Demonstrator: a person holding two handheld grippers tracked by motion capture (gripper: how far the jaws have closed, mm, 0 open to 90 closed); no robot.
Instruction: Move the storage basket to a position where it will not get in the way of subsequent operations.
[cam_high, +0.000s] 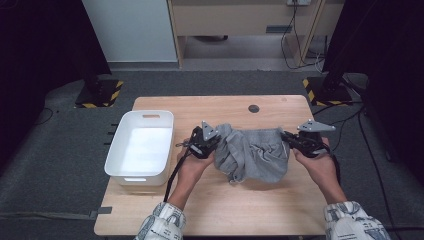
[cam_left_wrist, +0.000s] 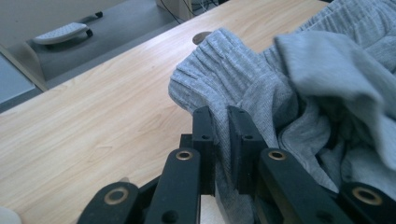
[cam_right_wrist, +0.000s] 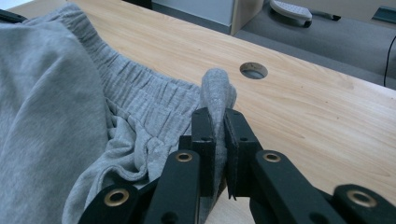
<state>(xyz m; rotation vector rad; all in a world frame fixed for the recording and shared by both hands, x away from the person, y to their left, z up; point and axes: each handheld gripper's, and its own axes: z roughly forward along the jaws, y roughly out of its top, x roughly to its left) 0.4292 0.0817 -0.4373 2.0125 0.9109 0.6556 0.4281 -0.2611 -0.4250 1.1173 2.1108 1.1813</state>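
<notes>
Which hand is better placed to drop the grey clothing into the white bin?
Probably left: the left tool, clamped on the grey garment, sits beside the white bin; the right tool grips its far edge.

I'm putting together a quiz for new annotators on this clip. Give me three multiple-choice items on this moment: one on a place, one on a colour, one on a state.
1. Where does the white bin sit on the wooden table?
A. on the person's left side
B. on the person's right side
C. at the far edge, middle

2. What colour is the garment?
A. blue
B. grey
C. red

3. How does the left tool stand?
A. open above the bin
B. open beside the cloth
C. shut on the garment

Answers: 1 A, the high view shows the bin left of the garment. 2 B, the knit cloth is grey in all views. 3 C, its jaws pinch a fold; the right tool likewise grips the ribbed waistband.
</notes>
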